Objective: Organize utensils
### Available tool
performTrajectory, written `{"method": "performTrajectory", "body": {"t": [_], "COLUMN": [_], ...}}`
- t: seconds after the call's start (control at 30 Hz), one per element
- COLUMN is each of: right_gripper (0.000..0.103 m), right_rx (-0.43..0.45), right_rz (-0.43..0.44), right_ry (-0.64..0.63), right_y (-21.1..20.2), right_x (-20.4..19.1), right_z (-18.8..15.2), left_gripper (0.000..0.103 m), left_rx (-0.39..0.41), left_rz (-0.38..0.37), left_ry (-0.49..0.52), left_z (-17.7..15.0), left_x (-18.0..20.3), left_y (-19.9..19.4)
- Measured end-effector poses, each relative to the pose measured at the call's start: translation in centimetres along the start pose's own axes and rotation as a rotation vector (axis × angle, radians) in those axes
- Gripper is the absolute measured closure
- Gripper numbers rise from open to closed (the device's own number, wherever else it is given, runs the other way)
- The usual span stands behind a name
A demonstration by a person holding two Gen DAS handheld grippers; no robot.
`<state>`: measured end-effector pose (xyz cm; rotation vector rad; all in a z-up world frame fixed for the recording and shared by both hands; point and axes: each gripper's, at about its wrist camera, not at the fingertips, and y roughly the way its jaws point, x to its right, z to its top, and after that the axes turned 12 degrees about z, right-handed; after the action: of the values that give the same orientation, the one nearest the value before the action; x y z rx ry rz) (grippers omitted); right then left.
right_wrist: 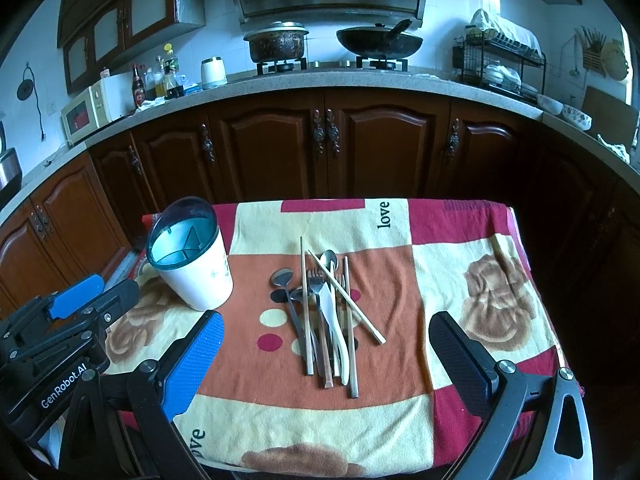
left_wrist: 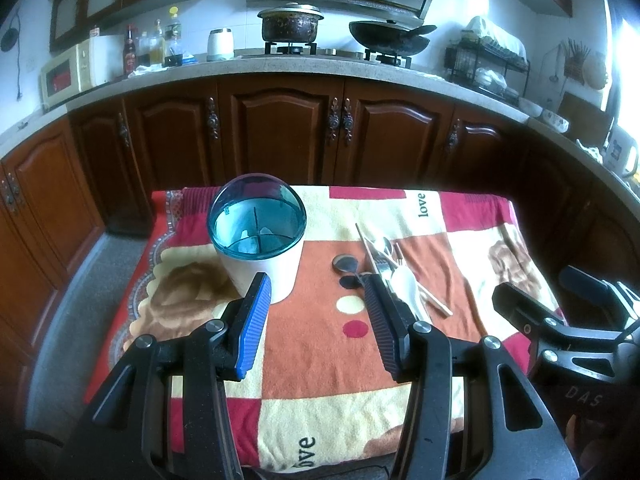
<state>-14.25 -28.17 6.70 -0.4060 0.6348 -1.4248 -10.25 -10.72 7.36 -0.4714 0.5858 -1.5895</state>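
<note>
A pile of utensils (right_wrist: 326, 312) lies mid-table: spoons, forks, chopsticks and a white spoon. It also shows in the left wrist view (left_wrist: 390, 268), partly hidden by a finger. A white utensil holder (right_wrist: 192, 264) with a teal divided top and tilted clear lid stands at the left; it also shows in the left wrist view (left_wrist: 258, 236). My left gripper (left_wrist: 316, 292) is open and empty, above the table between holder and pile. My right gripper (right_wrist: 326, 332) is open and empty, hovering in front of the pile.
The table is covered by a patterned red, orange and cream cloth (right_wrist: 460, 264). Dark wooden cabinets (right_wrist: 320, 148) and a counter with stove, pots and a dish rack (right_wrist: 500, 64) run behind. The right gripper shows at the right in the left wrist view (left_wrist: 560, 320).
</note>
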Motion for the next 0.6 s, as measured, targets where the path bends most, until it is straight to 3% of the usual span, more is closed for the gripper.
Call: {"method": "performTrajectory", "body": {"t": [0.6], "right_gripper": [0.001], "right_rx": [-0.008], "right_rz": [0.003], "right_ry": [-0.001], "right_y": [0.21], "right_x": [-0.06], "right_z": [-0.18], "left_gripper": [0.055], "left_rx": [0.000], "left_rz": [0.002], "left_ry": [0.000], "left_z": [-0.09], "left_x": [-0.06], "left_y": [0.05]}}
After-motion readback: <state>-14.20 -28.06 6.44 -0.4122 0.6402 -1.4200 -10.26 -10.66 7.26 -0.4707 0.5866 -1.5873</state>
